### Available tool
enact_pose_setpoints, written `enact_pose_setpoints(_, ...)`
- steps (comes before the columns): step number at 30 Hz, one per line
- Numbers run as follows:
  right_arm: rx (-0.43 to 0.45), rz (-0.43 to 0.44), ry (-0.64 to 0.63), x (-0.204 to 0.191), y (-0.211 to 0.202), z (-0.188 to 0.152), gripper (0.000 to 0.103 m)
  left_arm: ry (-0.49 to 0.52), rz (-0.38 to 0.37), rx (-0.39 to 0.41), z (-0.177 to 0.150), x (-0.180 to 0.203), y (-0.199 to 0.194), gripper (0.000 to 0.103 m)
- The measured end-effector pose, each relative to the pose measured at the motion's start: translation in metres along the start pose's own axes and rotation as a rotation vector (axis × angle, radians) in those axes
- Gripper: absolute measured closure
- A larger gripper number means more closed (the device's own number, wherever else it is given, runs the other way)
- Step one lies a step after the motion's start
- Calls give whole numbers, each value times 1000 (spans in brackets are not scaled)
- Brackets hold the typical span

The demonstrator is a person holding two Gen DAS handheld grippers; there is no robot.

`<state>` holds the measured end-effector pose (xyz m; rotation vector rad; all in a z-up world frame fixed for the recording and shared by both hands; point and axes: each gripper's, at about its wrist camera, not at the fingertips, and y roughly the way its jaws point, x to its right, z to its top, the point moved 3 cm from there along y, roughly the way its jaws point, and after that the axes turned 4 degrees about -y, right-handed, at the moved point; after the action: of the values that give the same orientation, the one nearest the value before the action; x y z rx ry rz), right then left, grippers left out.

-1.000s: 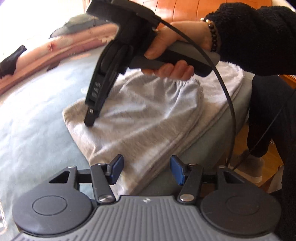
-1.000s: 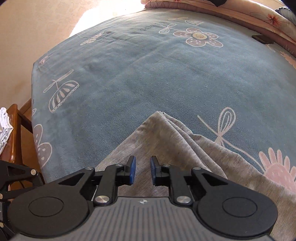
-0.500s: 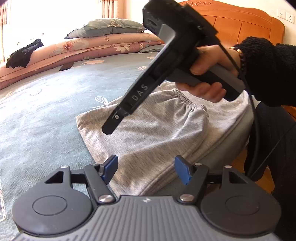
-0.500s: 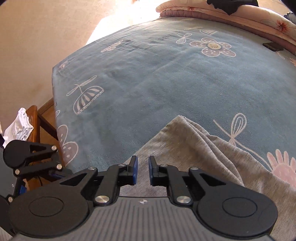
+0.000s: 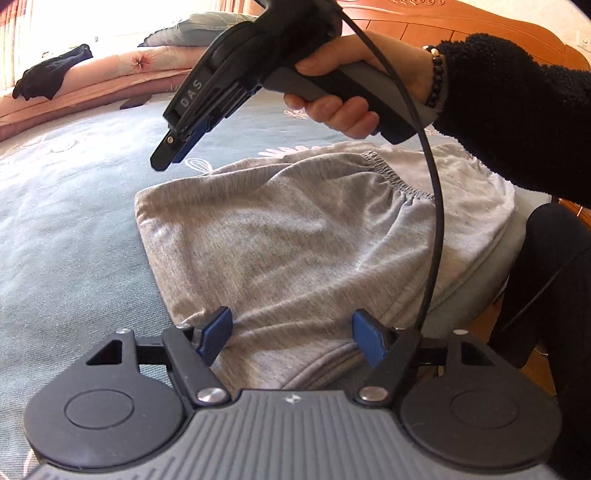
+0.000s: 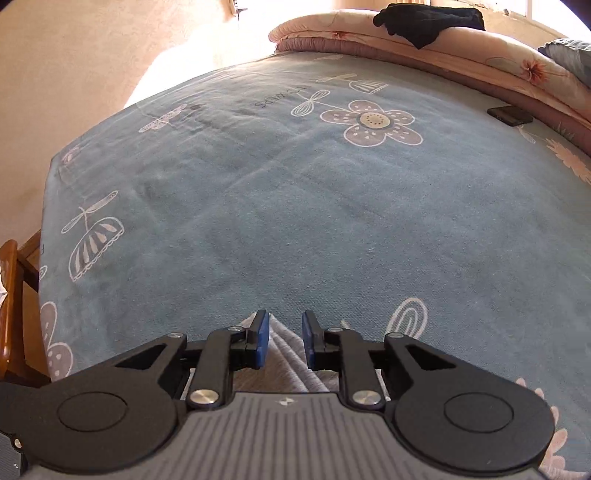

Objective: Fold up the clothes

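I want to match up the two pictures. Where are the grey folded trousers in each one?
Left wrist view: the grey trousers fill the middle, lying folded on the blue bedsheet, beyond the open left gripper.
Right wrist view: only a small grey corner shows at the bottom centre, between the fingers of the right gripper.
Shared landmark: the black cloth on the pink quilt.
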<state>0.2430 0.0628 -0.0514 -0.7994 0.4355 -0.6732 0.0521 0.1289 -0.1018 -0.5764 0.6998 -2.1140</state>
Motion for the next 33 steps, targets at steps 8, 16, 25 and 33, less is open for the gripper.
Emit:
enact_pose_setpoints(8,-22,281,184,39,8,-1,67,-48,-1,98,32,-8,-9,31)
enact_pose_setpoints(16,-111,548,309,53,39,9,52,-220,38,61,46,-38,40,27)
enact_pose_setpoints(25,-112,644,301,52,36,13,48,-120,75,51,42,-22,46,22)
enact_pose_setpoints(33,-199,642,273,46,51,11,46,-135,65,70,41,-22,46,22)
